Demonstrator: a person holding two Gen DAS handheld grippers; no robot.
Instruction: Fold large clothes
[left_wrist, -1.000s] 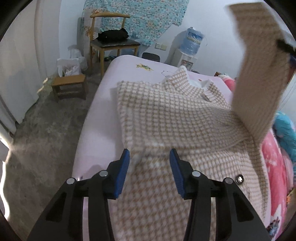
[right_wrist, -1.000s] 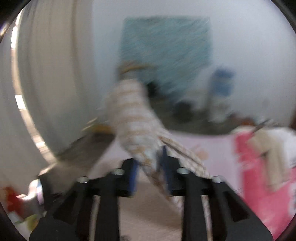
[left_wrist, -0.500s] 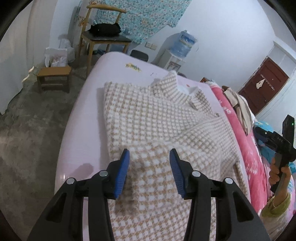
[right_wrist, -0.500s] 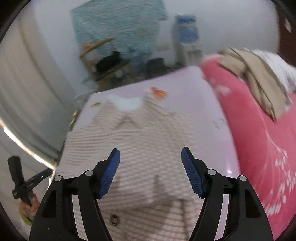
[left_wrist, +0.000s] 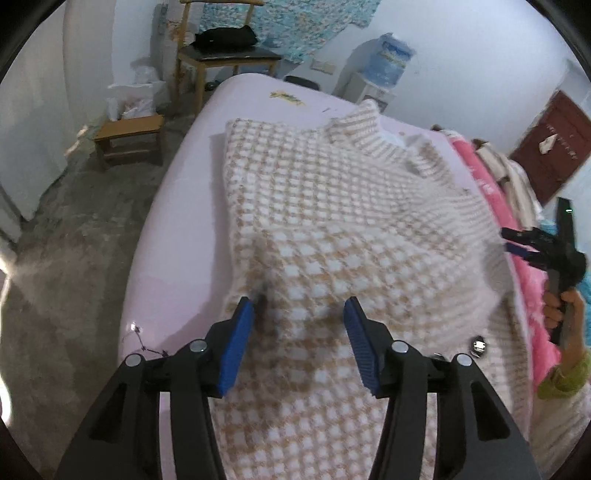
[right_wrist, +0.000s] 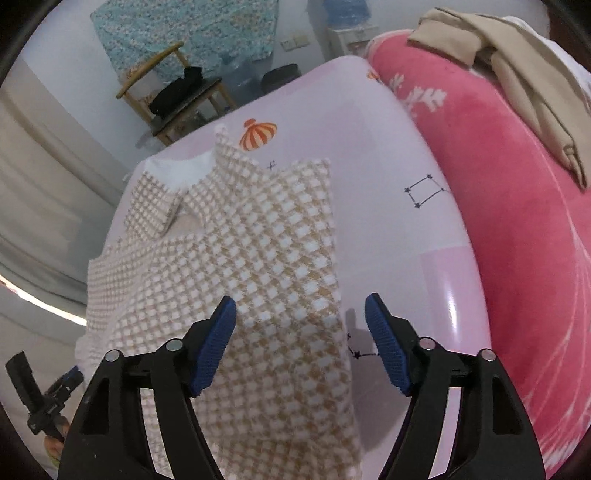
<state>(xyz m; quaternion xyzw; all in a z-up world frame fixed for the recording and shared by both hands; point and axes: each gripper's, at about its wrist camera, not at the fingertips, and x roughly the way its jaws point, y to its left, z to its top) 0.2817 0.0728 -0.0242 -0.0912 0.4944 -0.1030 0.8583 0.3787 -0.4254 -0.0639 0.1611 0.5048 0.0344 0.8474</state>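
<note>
A: Nearest, at six o'clock in the left view, the left gripper (left_wrist: 298, 314) hangs over the checked coat (left_wrist: 332, 229). Its jaws are opening, pads apart with cloth below them, pinching nothing.

B: And the right gripper (right_wrist: 300, 314)?

A: Also low at six o'clock in its own view. Its jaws are closing, but the pads stand clear of the cloth; the coat's side edge runs between them, not yet caught.

B: Where does the coat lie?

A: Spread on the pink bed sheet (right_wrist: 388, 229), collar (right_wrist: 207, 173) off at eleven o'clock, one side already folded across the middle. A button (left_wrist: 478, 345) shows at four o'clock in the left view.

B: So the next fold?

A: I'd judge so. Bring each gripper down on an outer edge, take both layers well inside the pads, and lift evenly so the fuzzy cloth doesn't slip or skew.

B: Beyond that?

A: A pink blanket (right_wrist: 517, 206) at three o'clock, a wooden chair (left_wrist: 221, 59) at twelve.
</note>
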